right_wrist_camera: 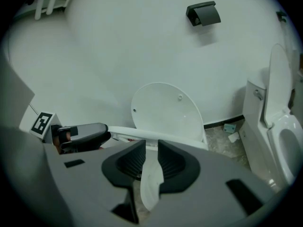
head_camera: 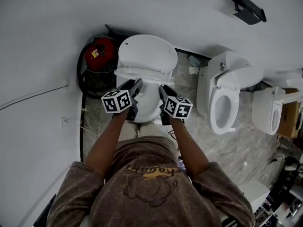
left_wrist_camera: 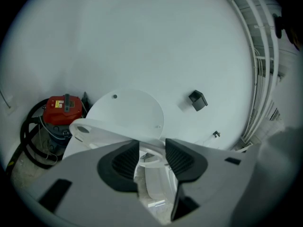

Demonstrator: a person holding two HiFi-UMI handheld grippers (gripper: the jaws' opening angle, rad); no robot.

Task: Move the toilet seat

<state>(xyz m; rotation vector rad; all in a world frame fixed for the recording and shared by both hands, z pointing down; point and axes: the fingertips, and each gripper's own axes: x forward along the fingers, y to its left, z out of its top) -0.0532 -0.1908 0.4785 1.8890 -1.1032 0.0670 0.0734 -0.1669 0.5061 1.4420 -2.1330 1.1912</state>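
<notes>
The white toilet [head_camera: 149, 105] stands right in front of me, its lid [head_camera: 147, 53] upright against the wall. The toilet seat [head_camera: 142, 74] is lifted partway off the bowl and shows as a band below the lid. My left gripper [head_camera: 137, 85] is at the seat's front left, my right gripper [head_camera: 162, 90] at its front right. In the left gripper view the seat [left_wrist_camera: 104, 129] runs into the wide gap of the left gripper [left_wrist_camera: 152, 155]. In the right gripper view the seat's edge [right_wrist_camera: 150, 183] is pinched in the right gripper [right_wrist_camera: 151, 157].
A red vacuum [head_camera: 100, 53] with a black hose sits left of the toilet, against the wall. Two more white toilets [head_camera: 227, 98] [head_camera: 272, 110] stand to the right, with a cardboard box [head_camera: 289, 117] beyond them. A black holder [head_camera: 248, 8] is fixed on the wall.
</notes>
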